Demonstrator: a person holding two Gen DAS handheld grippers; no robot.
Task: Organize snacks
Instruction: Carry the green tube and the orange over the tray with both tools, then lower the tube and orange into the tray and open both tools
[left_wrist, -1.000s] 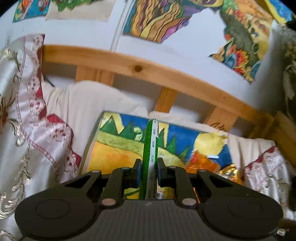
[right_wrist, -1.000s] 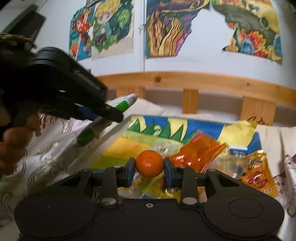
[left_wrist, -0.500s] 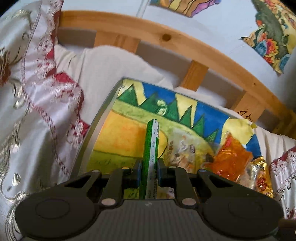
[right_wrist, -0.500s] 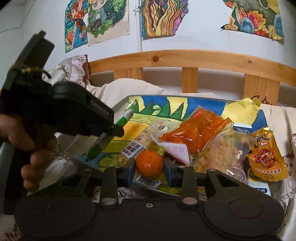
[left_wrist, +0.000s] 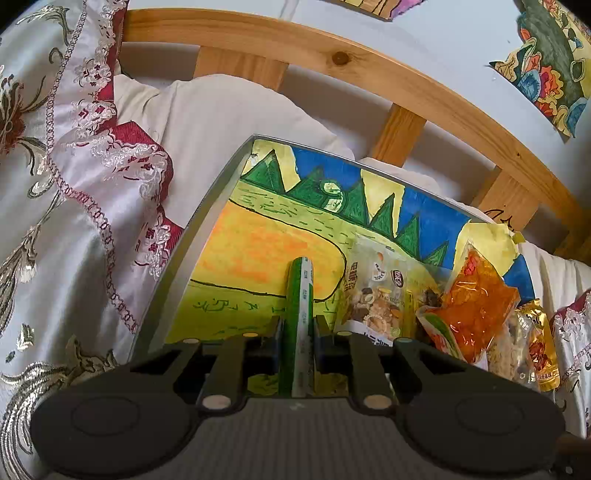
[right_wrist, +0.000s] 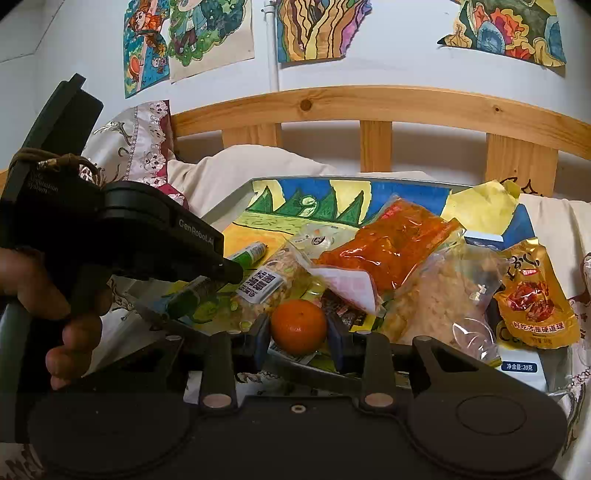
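Note:
My left gripper (left_wrist: 298, 328) is shut on a green and white snack stick (left_wrist: 300, 295), held low over the bare left part of a grey tray (left_wrist: 192, 236) lined with a painted picture. From the right wrist view the left gripper (right_wrist: 207, 277) and the stick (right_wrist: 248, 254) sit at the tray's left side. My right gripper (right_wrist: 298, 332) is shut on a small orange (right_wrist: 298, 325), over the tray's near edge. Snack bags fill the tray's right side: a nut mix bag (left_wrist: 380, 291), an orange bag (right_wrist: 391, 247), a clear bag of pale crisps (right_wrist: 447, 295).
A gold and red snack pouch (right_wrist: 532, 299) lies at the tray's right edge. The tray rests on a bed with a white pillow (left_wrist: 236, 122) and an embroidered satin cover (left_wrist: 66, 206). A wooden headboard (right_wrist: 369, 107) and wall drawings stand behind.
Both grippers tilted down and moved toward the tray. The left gripper lowered the stick close over the tray's left part. The right gripper brought the orange to the tray's near edge.

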